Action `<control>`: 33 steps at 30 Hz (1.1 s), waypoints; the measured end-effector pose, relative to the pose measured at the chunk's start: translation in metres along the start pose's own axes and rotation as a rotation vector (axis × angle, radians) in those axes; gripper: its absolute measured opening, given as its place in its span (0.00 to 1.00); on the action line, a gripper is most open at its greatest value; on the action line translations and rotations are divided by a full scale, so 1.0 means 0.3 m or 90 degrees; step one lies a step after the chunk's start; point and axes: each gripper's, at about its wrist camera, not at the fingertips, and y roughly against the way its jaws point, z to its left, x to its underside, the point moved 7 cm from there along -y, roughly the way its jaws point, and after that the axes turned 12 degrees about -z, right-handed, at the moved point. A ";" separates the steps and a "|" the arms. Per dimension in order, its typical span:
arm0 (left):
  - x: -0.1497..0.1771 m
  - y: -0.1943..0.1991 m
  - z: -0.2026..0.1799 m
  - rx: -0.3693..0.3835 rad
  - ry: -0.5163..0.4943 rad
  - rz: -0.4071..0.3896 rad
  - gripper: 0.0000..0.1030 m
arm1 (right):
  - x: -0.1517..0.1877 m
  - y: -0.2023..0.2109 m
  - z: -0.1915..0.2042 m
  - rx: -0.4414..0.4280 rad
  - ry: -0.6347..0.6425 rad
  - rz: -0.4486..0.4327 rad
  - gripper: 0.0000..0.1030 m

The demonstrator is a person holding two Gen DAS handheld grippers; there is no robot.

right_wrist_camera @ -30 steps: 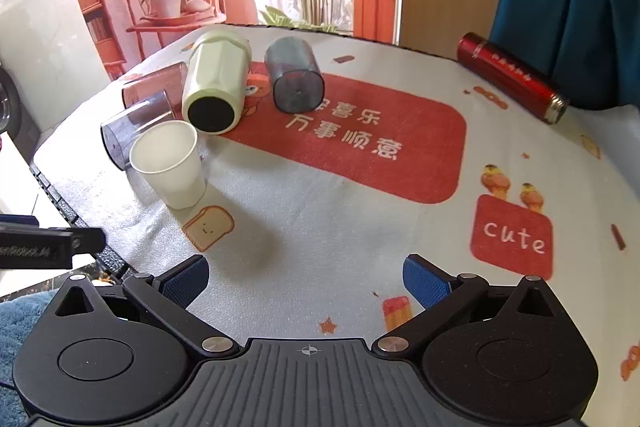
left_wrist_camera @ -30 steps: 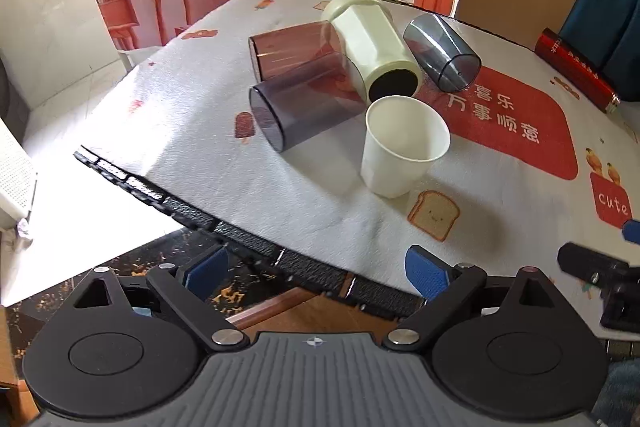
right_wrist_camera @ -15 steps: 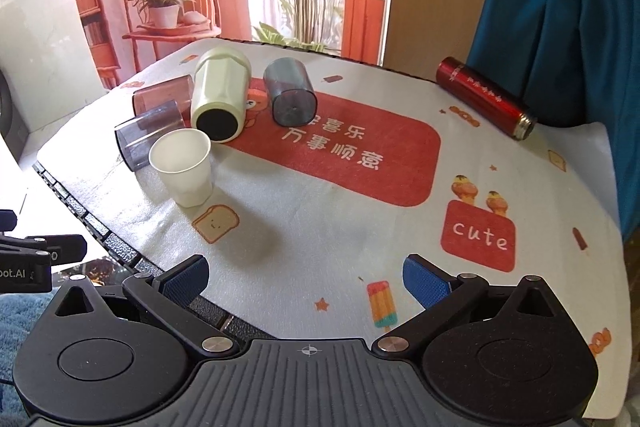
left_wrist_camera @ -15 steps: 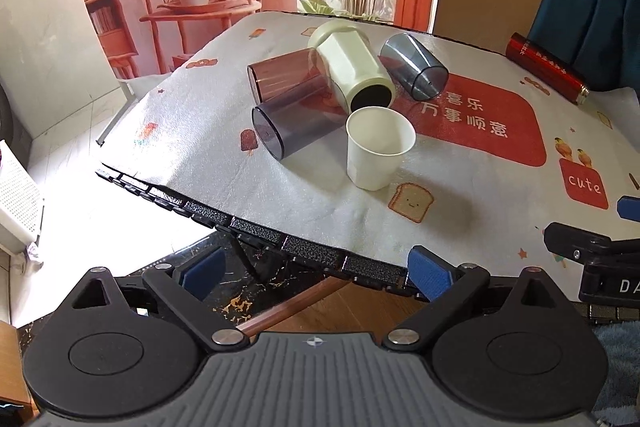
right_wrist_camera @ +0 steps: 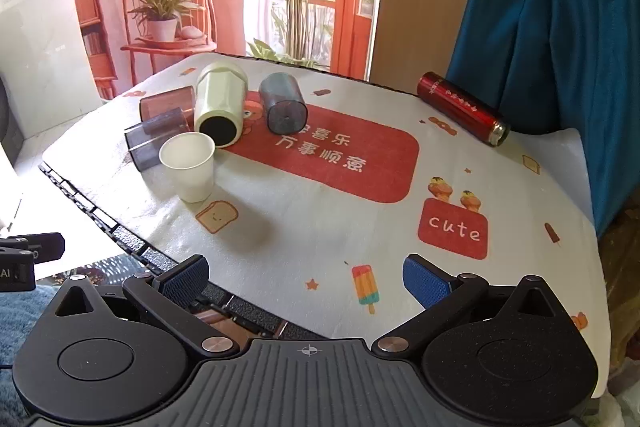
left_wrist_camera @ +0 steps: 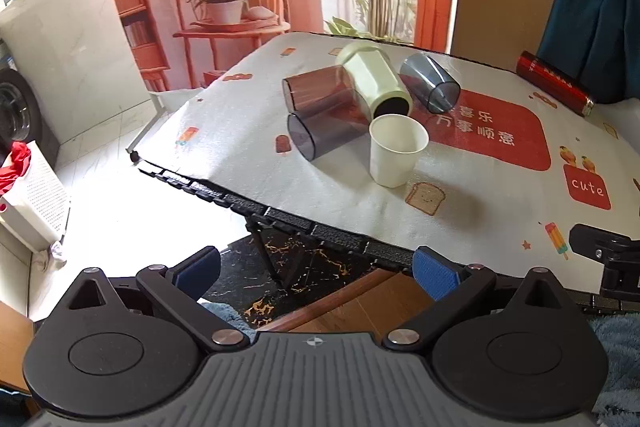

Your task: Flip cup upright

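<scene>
A white paper cup [left_wrist_camera: 396, 155] stands upright on the patterned tablecloth [left_wrist_camera: 480, 211]; it also shows in the right wrist view [right_wrist_camera: 190, 167]. Behind it lie several cups on their sides: a pale green one [left_wrist_camera: 374, 79] [right_wrist_camera: 220, 103], a brown one [left_wrist_camera: 318, 93] [right_wrist_camera: 166, 103], a dark clear one [left_wrist_camera: 324, 133] [right_wrist_camera: 154, 135] and a blue-grey one [left_wrist_camera: 430, 81] [right_wrist_camera: 282, 103]. My left gripper [left_wrist_camera: 316, 273] is open and empty, back off the table's near edge. My right gripper [right_wrist_camera: 306, 281] is open and empty over the near edge.
A red cylindrical flask [right_wrist_camera: 462, 109] lies at the far right of the table, also in the left wrist view [left_wrist_camera: 554, 81]. A blue curtain [right_wrist_camera: 560, 27] hangs to the right. The table's black front edge [left_wrist_camera: 280, 215] runs below the cups.
Both grippers have pulled back and risen away from the cups, so the table looks farther off. The white cup stays upright. Jaws remain open.
</scene>
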 end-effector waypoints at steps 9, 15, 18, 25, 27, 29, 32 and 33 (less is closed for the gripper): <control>-0.003 0.080 0.001 -0.012 -0.016 -0.038 1.00 | -0.003 0.065 -0.002 0.001 -0.002 -0.031 1.00; -0.001 0.088 -0.002 -0.011 -0.016 -0.038 1.00 | 0.007 0.068 -0.014 -0.001 -0.009 -0.031 1.00; 0.000 0.090 0.001 -0.013 -0.014 -0.038 1.00 | 0.009 0.070 -0.015 -0.002 -0.009 -0.031 1.00; 0.004 0.085 0.002 -0.016 -0.016 -0.034 1.00 | 0.011 0.066 -0.019 -0.001 -0.007 -0.030 1.00; 0.004 0.082 -0.001 -0.015 -0.018 -0.032 1.00 | 0.012 0.060 -0.021 0.000 -0.007 -0.028 1.00; 0.004 0.079 -0.005 -0.015 -0.021 -0.031 1.00 | 0.014 0.051 -0.025 0.000 -0.010 -0.026 1.00; 0.004 0.080 -0.008 -0.014 -0.024 -0.031 1.00 | 0.015 0.045 -0.026 0.000 -0.013 -0.023 1.00; 0.005 0.081 -0.010 -0.013 -0.025 -0.031 1.00 | 0.016 0.043 -0.025 0.000 -0.014 -0.023 1.00</control>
